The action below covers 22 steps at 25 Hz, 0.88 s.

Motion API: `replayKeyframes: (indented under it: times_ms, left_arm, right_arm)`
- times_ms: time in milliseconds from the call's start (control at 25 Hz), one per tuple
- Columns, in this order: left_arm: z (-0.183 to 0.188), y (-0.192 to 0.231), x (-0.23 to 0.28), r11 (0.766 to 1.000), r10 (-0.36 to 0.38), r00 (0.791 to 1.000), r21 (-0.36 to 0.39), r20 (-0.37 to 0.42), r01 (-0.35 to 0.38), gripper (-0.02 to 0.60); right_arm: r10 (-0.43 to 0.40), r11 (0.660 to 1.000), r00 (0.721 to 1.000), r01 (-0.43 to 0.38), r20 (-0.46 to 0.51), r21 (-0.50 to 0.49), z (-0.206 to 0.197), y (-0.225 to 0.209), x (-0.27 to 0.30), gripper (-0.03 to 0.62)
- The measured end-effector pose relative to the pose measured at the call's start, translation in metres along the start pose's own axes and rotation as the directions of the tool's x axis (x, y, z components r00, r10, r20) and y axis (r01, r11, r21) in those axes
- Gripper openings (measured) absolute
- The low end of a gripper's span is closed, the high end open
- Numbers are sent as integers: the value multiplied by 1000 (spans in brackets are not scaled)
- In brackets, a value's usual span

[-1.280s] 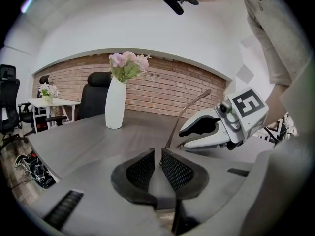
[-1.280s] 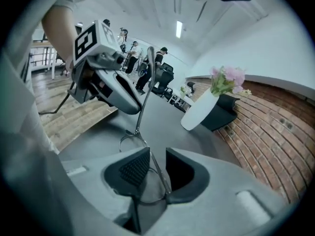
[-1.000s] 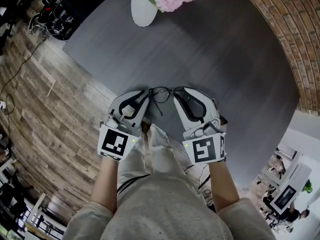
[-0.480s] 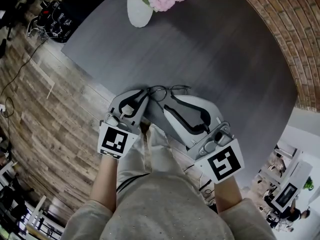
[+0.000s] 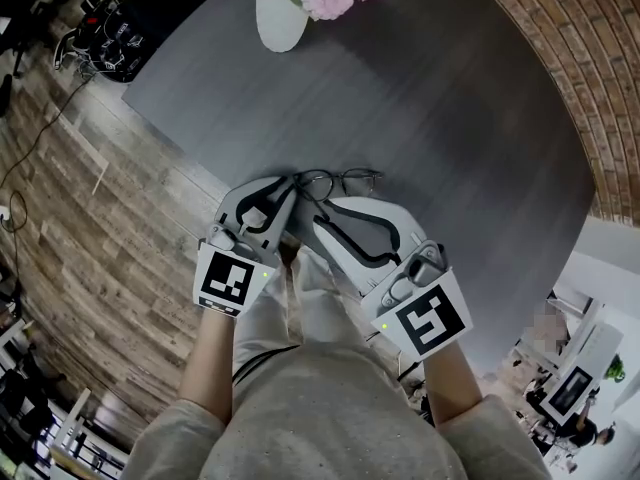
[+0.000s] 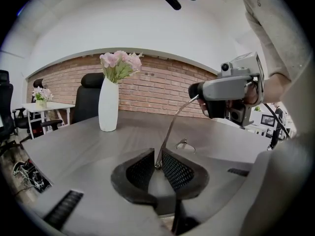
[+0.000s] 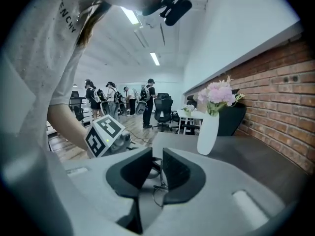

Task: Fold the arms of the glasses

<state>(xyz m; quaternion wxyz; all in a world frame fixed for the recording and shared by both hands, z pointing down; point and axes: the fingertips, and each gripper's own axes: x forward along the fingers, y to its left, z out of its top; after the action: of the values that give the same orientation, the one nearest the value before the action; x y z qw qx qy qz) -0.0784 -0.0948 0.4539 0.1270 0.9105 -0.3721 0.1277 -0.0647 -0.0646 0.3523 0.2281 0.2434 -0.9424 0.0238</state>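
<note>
Glasses (image 5: 340,181) are right at the tip of the left gripper (image 5: 290,190), which is pinched tight on what looks like the hinge end of the frame. From that pinch the front runs off to the right over the dark table (image 5: 450,118). One arm (image 6: 172,127) sticks up and across to the right gripper (image 5: 318,212), whose tips sit just beside the left gripper's.

So the arm's long axis goes pretty much straight from one claw to the other, and I reckon the right one has to swing it in toward the lenses. Its jaws have just been closing. There's a narrow gap left with the thin arm running through it, and I can't see both pads biting.

A second ago the right gripper was on the far side of the frame from the left gripper, with the front stretched between them. Now it has swung in alongside. The left gripper hasn't budged.
</note>
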Motion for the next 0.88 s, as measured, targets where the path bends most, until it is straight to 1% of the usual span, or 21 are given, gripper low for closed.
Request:
replayKeyframes:
  times_ms: [40, 120, 440, 680, 880]
  left_arm:
    - [0, 0, 0, 1000, 0, 1000, -2, -1, 0, 43]
    - [0, -1, 0, 1000, -1, 1000, -7, 0, 1, 43]
    - [0, 5, 2, 1000, 7, 1000, -10, -5, -7, 43]
    - [-4, 8, 6, 1000, 21, 1000, 7, -22, -21, 43]
    - [-8, 12, 6, 999, 46, 998, 1, -31, -46, 43]
  right_arm:
    - [-4, 1000, 1000, 4, -4, -4, -1, -1, 0, 56]
    - [-14, 1000, 1000, 14, -9, -5, -3, -3, 0, 37]
    - [-74, 997, 997, 74, -15, -14, -11, -19, -4, 29]
    - [-119, 993, 992, 118, -50, -22, -31, -28, -6, 27]
    - [-152, 988, 986, 152, -69, -4, -47, -35, -8, 26]
